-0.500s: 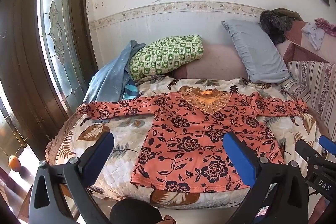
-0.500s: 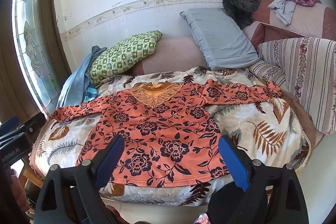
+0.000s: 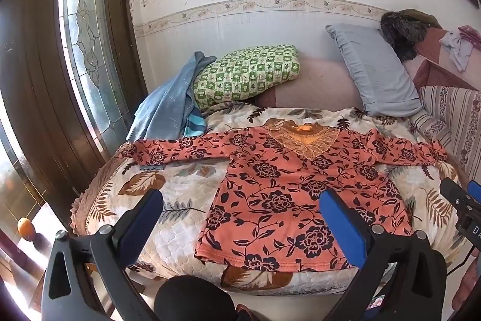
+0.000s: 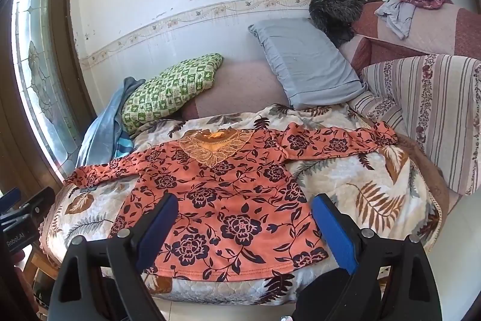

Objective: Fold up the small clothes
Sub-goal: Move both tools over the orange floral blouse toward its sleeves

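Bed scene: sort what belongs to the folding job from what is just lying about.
Job:
- orange floral top, spread flat on the quilt
- left gripper, open, empty
- right gripper, open, empty

Lying about:
- green checked pillow
- grey pillow
- blue cloth
- clothes on the sofa back

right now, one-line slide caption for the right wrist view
Open right gripper poised above the hem of an orange floral top spread flat on a leaf-print quilt.

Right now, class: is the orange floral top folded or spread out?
Spread out. The top lies flat on the bed, front up, both sleeves stretched sideways, hem straight, with no fold made yet.
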